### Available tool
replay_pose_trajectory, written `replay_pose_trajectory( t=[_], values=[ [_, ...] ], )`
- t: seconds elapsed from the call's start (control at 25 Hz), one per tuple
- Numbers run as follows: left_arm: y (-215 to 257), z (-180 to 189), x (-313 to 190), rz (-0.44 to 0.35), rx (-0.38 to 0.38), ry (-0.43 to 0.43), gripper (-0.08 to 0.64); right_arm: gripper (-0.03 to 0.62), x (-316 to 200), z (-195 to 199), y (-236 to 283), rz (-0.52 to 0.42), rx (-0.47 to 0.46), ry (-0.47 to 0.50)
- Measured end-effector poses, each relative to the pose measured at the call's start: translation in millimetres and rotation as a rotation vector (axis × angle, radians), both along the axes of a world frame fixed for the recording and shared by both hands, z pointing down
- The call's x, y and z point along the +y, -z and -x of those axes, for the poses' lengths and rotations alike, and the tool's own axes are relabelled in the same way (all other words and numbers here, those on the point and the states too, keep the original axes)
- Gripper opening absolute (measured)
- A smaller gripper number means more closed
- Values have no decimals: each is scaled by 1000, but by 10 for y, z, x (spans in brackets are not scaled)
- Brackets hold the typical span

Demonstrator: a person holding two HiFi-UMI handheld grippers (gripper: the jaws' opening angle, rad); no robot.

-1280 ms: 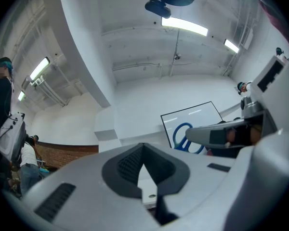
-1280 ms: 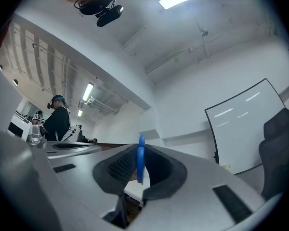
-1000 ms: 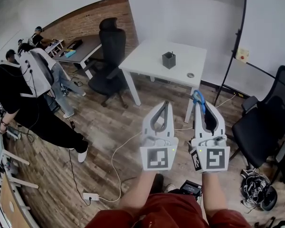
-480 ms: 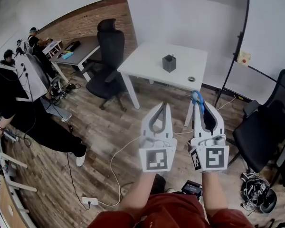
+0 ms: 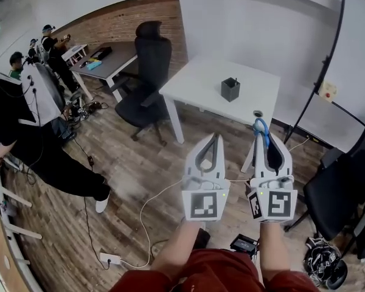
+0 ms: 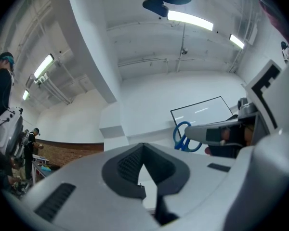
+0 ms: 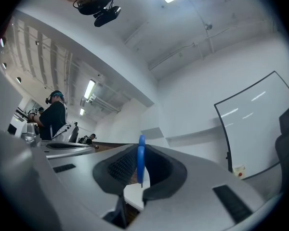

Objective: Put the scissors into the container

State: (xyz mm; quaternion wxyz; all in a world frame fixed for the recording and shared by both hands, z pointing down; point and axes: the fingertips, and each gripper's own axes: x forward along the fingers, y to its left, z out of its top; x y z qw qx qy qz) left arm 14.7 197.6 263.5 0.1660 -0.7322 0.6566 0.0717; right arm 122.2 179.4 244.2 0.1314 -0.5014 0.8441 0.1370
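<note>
My right gripper [image 5: 264,135] is shut on blue-handled scissors [image 5: 261,128], whose handles stick out past the jaw tips toward the table. In the right gripper view the scissors [image 7: 141,160] stand edge-on between the pads. My left gripper [image 5: 213,136] is beside it with jaws shut and nothing between them; its own view shows the tips [image 6: 143,146] meeting and the blue scissors [image 6: 184,137] off to the right. The dark square container [image 5: 230,89] stands on the white table [image 5: 201,84] ahead, well beyond both grippers.
A small round object [image 5: 257,113] lies near the table's front right edge. A black office chair [image 5: 146,78] stands left of the table, another black chair [image 5: 347,187] at right. A whiteboard [image 5: 353,59] leans at the back right. People [image 5: 30,120] stand at left. Cables [image 5: 146,205] cross the wooden floor.
The view has shifted: the table and container now appear closer and further right. Both grippers stay side by side, the right still holding the scissors.
</note>
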Motion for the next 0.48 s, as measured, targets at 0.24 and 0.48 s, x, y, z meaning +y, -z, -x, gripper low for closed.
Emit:
replay_pose_trajectory(
  t=[0.24, 0.48],
  values=[
    [40, 278, -451, 2, 9, 6, 12, 49, -452, 246, 69, 4, 6, 0],
    [91, 521, -911, 20, 5, -15, 12, 49, -887, 473, 132, 15, 2, -24]
  ],
)
